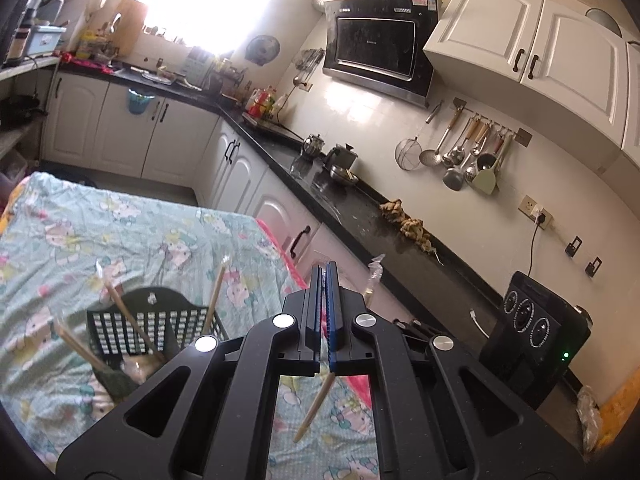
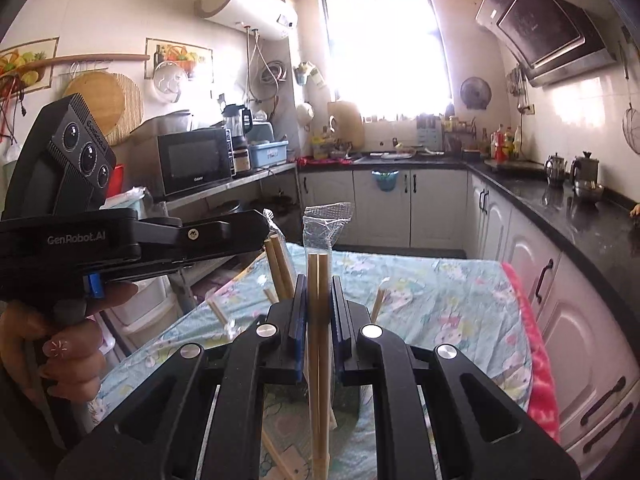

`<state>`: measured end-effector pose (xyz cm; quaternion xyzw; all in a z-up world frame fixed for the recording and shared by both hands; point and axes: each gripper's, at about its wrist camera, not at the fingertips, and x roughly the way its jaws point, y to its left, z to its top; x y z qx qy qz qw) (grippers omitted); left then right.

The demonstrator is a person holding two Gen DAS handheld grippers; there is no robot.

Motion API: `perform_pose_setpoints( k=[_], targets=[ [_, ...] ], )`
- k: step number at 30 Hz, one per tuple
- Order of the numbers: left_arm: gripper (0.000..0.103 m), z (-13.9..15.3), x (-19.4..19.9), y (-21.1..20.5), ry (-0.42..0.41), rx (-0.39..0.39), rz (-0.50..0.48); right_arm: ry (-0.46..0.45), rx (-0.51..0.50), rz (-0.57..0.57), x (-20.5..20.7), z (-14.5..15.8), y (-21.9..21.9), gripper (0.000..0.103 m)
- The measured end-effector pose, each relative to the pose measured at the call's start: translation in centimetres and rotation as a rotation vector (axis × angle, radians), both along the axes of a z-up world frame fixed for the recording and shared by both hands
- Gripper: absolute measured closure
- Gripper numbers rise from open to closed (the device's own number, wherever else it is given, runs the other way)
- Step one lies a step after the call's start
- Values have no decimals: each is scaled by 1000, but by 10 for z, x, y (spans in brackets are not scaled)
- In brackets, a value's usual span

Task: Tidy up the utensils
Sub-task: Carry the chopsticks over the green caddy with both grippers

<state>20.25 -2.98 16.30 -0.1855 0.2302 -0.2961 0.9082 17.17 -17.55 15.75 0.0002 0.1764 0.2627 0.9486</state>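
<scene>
Gripping wrapped chopsticks (image 2: 318, 320), the right gripper (image 2: 318, 300) clamps them upright.

left gripper (image 1: 325, 276) pinched tight on a wooden chopstick (image 1: 314, 408) hanging below, black utensil basket (image 1: 154, 322) holding wrapped chopsticks (image 1: 128, 312) on floral tablecloth (image 1: 120, 232), kitchen counter (image 1: 352, 200) beyond

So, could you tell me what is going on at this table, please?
A person is sorting chopsticks with a handheld gripper in each hand. The right gripper is clamped on a pair of wrapped chopsticks, held upright above the table's patterned cloth. The left gripper is shut on a single chopstick. Several more chopsticks already stand in the black holder.
</scene>
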Motion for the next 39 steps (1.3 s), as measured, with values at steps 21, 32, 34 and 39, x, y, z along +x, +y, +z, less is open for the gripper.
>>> perform_pose_setpoints(
  k=[21,32,34,39],
  targets=[
    [103,31,35,28,-67,-22,112,-170,67,-48,44,35,4,92],
    [103,21,52,30,-64,-14,138,-208,127,-59,64,18,8,92],
    [103,18,55,29,-59,-16,139,-213,130,-56,68,13,10,92],
    [103,7,59,30,-56,-21,142,-223,125,-58,73,-1,17,92]
  ],
)
